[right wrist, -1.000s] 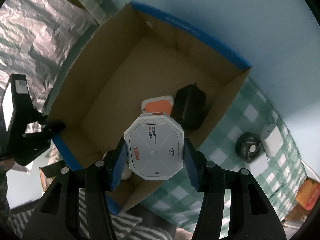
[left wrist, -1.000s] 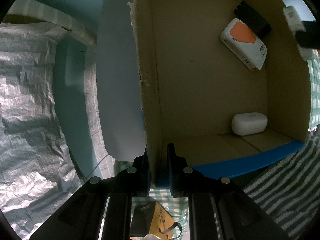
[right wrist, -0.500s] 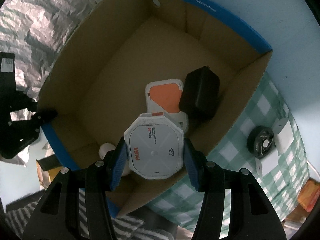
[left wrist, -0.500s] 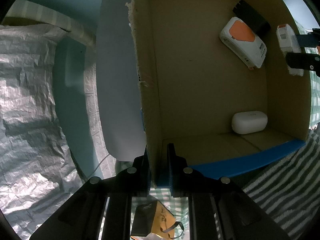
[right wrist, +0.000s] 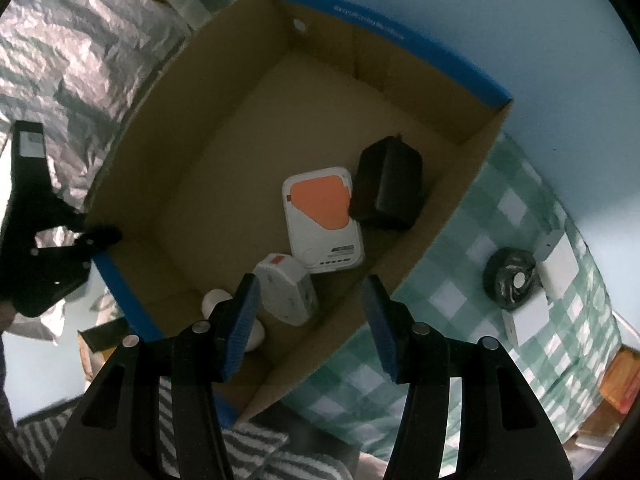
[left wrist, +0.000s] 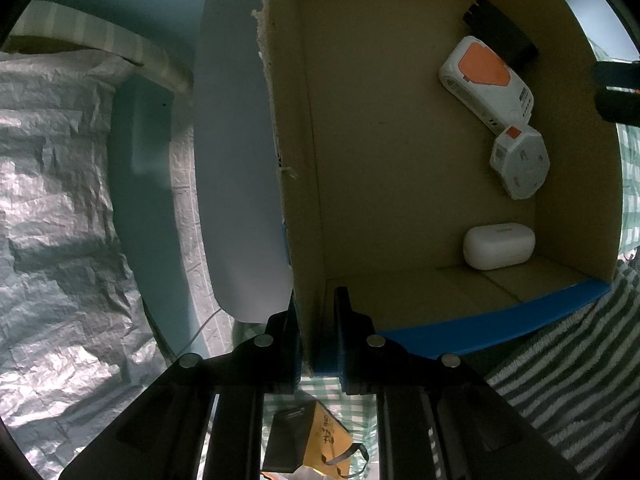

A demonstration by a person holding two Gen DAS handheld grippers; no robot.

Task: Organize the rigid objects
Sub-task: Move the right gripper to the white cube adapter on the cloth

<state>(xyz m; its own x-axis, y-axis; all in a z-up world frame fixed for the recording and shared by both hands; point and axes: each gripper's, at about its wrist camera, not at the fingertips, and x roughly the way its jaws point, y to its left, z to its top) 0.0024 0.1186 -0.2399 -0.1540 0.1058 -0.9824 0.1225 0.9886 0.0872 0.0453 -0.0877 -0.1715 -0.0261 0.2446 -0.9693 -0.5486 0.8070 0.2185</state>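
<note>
A cardboard box [left wrist: 384, 128] with blue rims holds a white octagonal device [left wrist: 519, 162], a white and orange device [left wrist: 486, 80], a black adapter [left wrist: 500, 34] and a white earbud case [left wrist: 498, 246]. My left gripper [left wrist: 314, 308] is shut on the box wall at its near corner. My right gripper [right wrist: 310, 308] is open and empty above the box, over the octagonal device [right wrist: 286, 290], which lies beside the white and orange device [right wrist: 322, 220] and the black adapter [right wrist: 386, 184]. The left gripper [right wrist: 96, 236] shows on the box rim.
A green checked cloth [right wrist: 500, 320] lies right of the box with a black round object [right wrist: 510, 282] and white blocks [right wrist: 560, 260] on it. Crinkled silver foil [left wrist: 60, 200] lies left. A striped towel [left wrist: 568, 360] lies near.
My right gripper moved over the box, opened and let go of the octagonal device, which now lies on the box floor. The left gripper has kept its hold.
</note>
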